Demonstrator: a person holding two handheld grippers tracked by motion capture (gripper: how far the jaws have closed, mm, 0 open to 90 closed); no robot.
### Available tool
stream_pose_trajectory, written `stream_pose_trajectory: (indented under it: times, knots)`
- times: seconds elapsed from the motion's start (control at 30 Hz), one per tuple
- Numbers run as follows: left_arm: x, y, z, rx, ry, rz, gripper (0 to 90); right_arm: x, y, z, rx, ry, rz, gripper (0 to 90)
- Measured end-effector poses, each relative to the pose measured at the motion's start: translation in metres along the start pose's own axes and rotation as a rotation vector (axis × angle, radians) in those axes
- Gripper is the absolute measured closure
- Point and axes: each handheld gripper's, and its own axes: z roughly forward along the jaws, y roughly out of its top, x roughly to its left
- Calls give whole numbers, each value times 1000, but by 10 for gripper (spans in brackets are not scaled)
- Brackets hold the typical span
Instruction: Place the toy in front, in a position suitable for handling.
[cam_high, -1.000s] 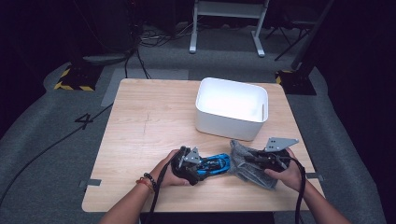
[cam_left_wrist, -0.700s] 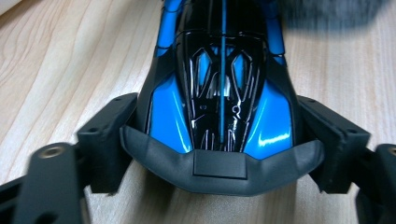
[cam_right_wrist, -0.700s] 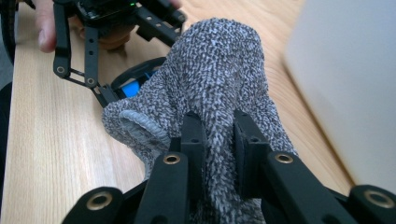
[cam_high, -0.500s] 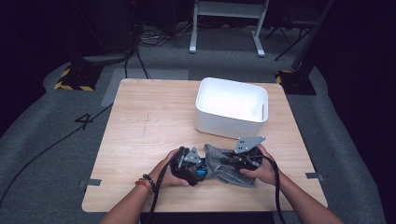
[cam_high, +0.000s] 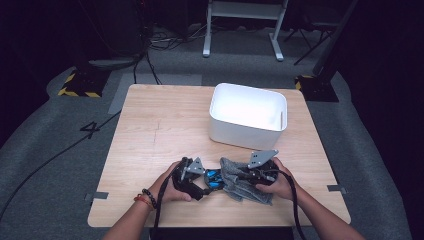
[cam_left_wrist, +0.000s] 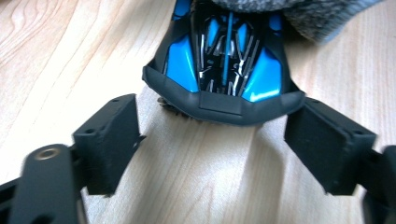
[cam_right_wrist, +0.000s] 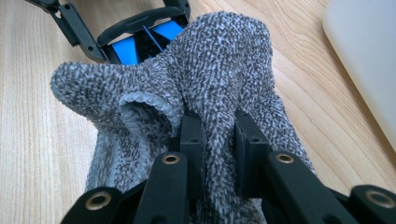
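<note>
Closest to the person, two forearms entered the high view from the bottom edge, one hand on each tool, a beaded bracelet (cam_high: 145, 198) on the left wrist. The left gripper (cam_high: 200, 181) lay low on the wooden table (cam_high: 160, 130), pointing toward the person's right, and the right gripper (cam_high: 239, 176) pointed back at it, so the two met near the table's front edge. Between them sat one blue and black toy car (cam_high: 214, 178) and one grey knitted cloth (cam_high: 245, 187), the cloth draped partly over the car. The left gripper view gave what the high view could not: the left gripper (cam_left_wrist: 212, 140) had its jaws spread wide, one on either side of the toy car (cam_left_wrist: 224, 70), with bare wood showing between each pad and the body, and the cloth (cam_left_wrist: 299, 14) covered the car's far end. The right gripper view showed the right gripper (cam_right_wrist: 218, 140) pinching a raised fold of the cloth (cam_right_wrist: 205, 74) between its pads, the blue of the car (cam_right_wrist: 140, 42) peeking out beyond it. Farther back on the table stood one white bin (cam_high: 247, 116), apart from the grippers; its pale wall (cam_right_wrist: 369, 56) also edged the right gripper view. Beyond the table lay grey floor and one white stand (cam_high: 242, 22).
</note>
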Motion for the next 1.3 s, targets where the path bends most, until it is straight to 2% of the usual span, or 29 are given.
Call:
stream_pose_trajectory:
  times: [0.17,0.23,0.27,0.3,0.43,0.63,0.7,0.77,0.83,0.93,0.97,1.07,1.17,1.2,1.27,1.3]
  knots:
    - [-2,4,10,-15,11,-9,162,1,1,1,-4,-1,0,763]
    - [-5,7,15,-22,23,11,167,1,2,1,-14,9,1,763]
    - [-7,9,16,-12,31,47,191,1,3,1,-21,12,-3,762]
    - [-8,10,17,-1,39,64,215,1,5,0,-26,17,0,763]
    - [-5,9,17,-16,13,66,237,6,16,-1,-63,39,-19,760]
    - [-5,9,17,-15,17,84,239,17,39,16,-46,73,-70,753]
    - [-4,8,16,-12,14,88,240,21,43,26,-13,76,-94,750]
    - [-4,8,15,-12,11,92,240,22,43,32,-4,78,-102,748]
    - [-4,7,16,-14,12,92,241,19,41,30,-10,89,-79,749]
    - [-4,7,16,-13,12,94,241,18,37,25,-3,69,-92,749]
    - [-4,7,15,-13,12,94,241,18,36,21,5,57,-110,749]
    - [-4,7,16,-14,10,91,241,14,28,13,25,36,-106,749]
    - [-4,7,16,-15,10,90,242,6,15,5,46,11,-78,749]
    - [-4,7,16,-15,9,90,242,2,10,3,58,5,-84,749]
    - [-4,7,16,-15,8,89,242,-4,2,-2,65,-18,-47,749]
    - [-4,7,16,-15,8,89,242,-8,-1,-4,79,-42,-53,750]
